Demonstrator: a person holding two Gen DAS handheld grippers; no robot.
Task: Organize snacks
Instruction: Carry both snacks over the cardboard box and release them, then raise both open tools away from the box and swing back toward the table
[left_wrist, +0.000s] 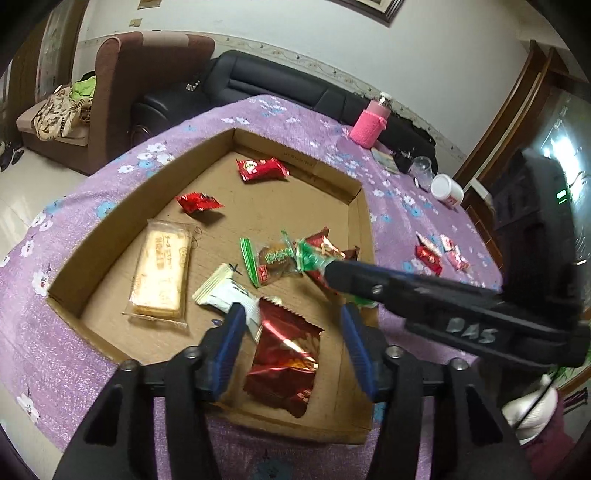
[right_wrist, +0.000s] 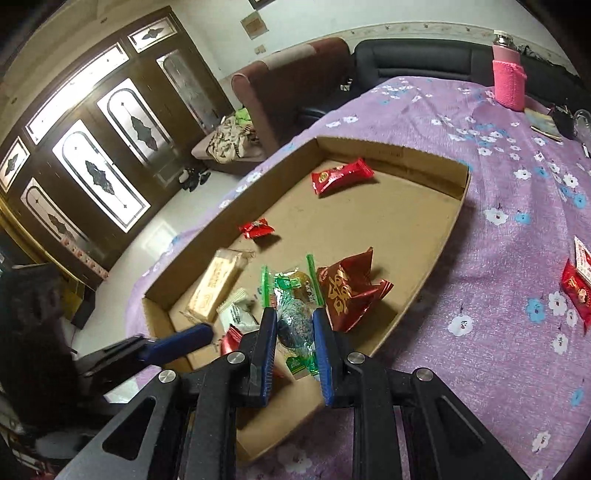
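Your right gripper (right_wrist: 294, 334) clamped on green-wrapped snack (right_wrist: 293, 325), hanging over cardboard tray (right_wrist: 436, 266) near its tabletop-edge side. Thin wrapper grip: may slip. Your left gripper (left_wrist: 291, 334) jaws apart over red foil pack (left_wrist: 284, 354), nothing clamped. Grippers close together; collision risk. More red snacks (left_wrist: 430, 256) loose on tabletop (left_wrist: 314, 122).

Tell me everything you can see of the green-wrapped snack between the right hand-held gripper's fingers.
The green-wrapped snack is a clear crinkly plastic packet with green printed ends and a dark round piece inside. The right hand-held gripper is shut on it, blue pads pressing its two sides. It hangs over the cardboard tray, near the tray's front end, with a green end trailing down toward the camera. In the left wrist view only its green end shows past the fingertips. Whether it touches the snacks below is unclear.
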